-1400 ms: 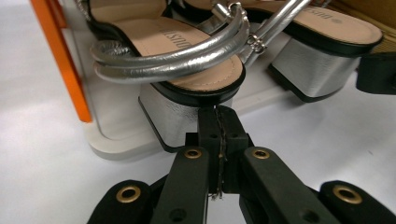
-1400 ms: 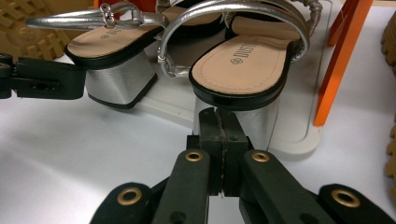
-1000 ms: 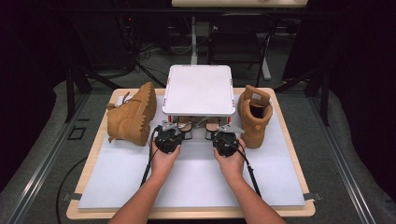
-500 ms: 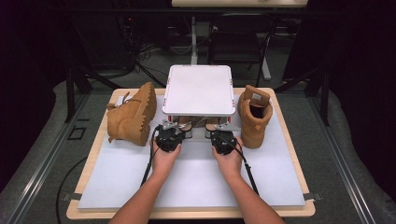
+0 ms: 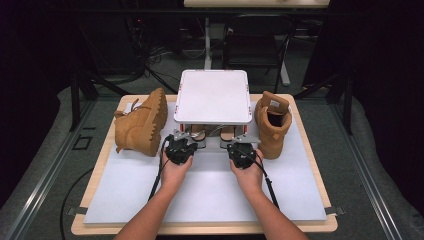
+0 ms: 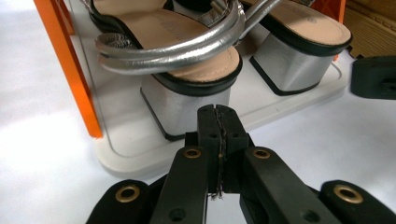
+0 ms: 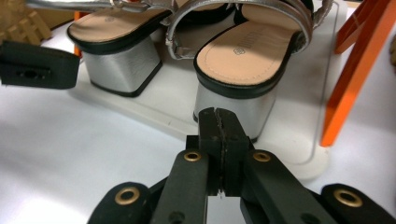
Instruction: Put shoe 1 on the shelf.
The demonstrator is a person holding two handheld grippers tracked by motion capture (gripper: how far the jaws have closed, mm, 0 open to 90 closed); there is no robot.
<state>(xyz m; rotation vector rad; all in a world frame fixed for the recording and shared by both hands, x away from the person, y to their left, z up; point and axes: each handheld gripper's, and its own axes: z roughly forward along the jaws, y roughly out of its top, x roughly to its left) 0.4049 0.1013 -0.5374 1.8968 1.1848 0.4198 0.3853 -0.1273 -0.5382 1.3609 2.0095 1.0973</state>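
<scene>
Wooden table (image 5: pixel 306 150) w/ a white mat (image 5: pixel 210 195) covering most of the top. On the mat: small white two-tier rack (image 5: pixel 212 97) w/ orange posts at 12 o'clock, centre-back. Its lower tray (image 6: pixel 140 140) carries a pair of silver block-heel sandals (image 6: pixel 187 70), heels toward the person. Tan boot (image 5: pixel 142 125) lies on its side at approx. 10 o'clock, sole toward the rack. Second tan boot (image 5: pixel 272 125) stands upright at approx. 2 o'clock, just beside the rack's right edge. Front of the mat, 6 o'clock, bare.
</scene>
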